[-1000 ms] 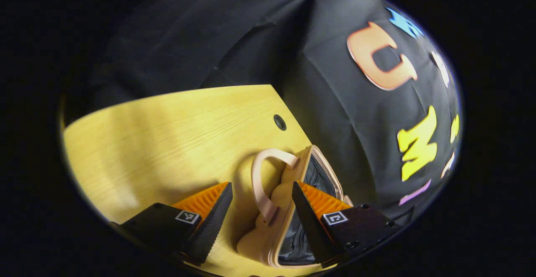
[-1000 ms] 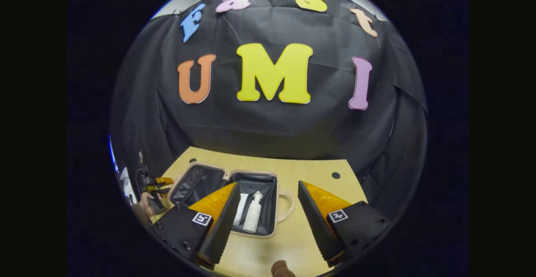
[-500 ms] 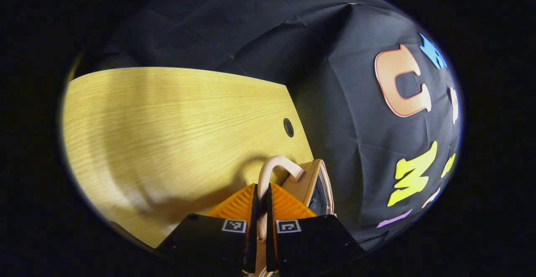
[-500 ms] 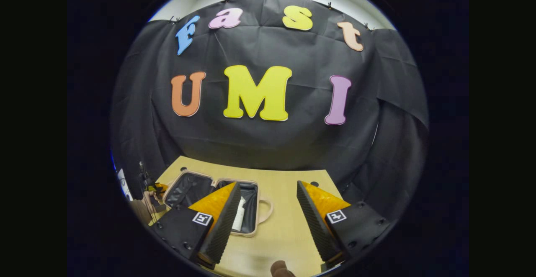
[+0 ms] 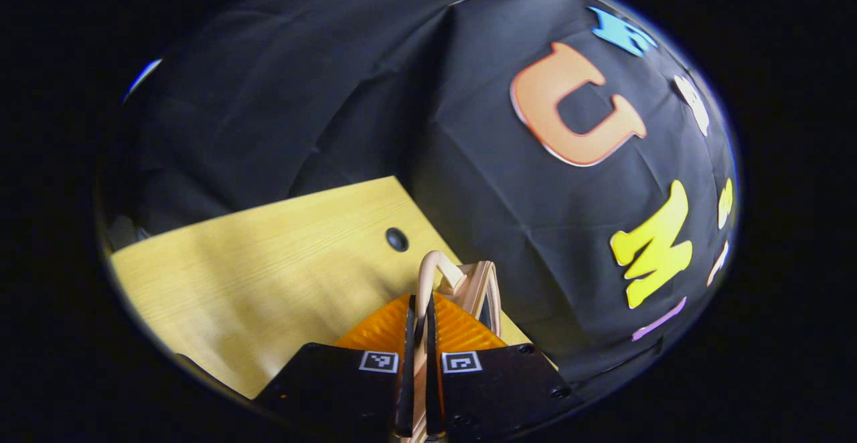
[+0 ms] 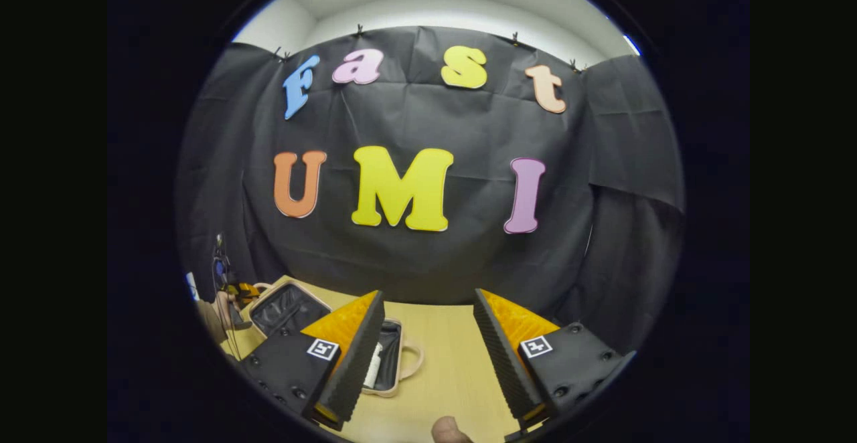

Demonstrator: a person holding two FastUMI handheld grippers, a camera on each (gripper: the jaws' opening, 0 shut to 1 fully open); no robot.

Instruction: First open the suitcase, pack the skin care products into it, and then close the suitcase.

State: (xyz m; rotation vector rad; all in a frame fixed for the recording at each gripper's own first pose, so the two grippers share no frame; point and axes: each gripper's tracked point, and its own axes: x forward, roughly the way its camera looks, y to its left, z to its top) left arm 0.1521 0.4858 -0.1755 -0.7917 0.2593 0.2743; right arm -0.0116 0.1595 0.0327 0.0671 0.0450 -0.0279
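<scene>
One pale pink hard-shell suitcase (image 6: 315,336) lies open on the light wooden counter (image 6: 448,369), both dark-lined halves facing up; the left half (image 6: 288,309) is tilted toward the left edge. One white bottle (image 6: 372,369) shows in the right half, partly hidden behind a tongs finger; I cannot tell whether a second lies beside it. Two looped pink handles counted: one (image 6: 412,359) on the suitcase's right side, one (image 5: 432,272) in the left gripper view.

Versus 1.0 s ago: the left tongs, then spread wide either side of the handle, are now pressed together on it. The lid edge (image 5: 485,289) has risen more upright since 0.5 s ago. In the right gripper view the suitcase has dropped lower and further left.

Left tongs (image 5: 417,336): pinching the pink handle between both fingers. Right tongs (image 6: 428,356): spread wide, holding nothing, above bare counter right of the suitcase. A hand (image 6: 224,309) shows at the suitcase's far left end.
</scene>
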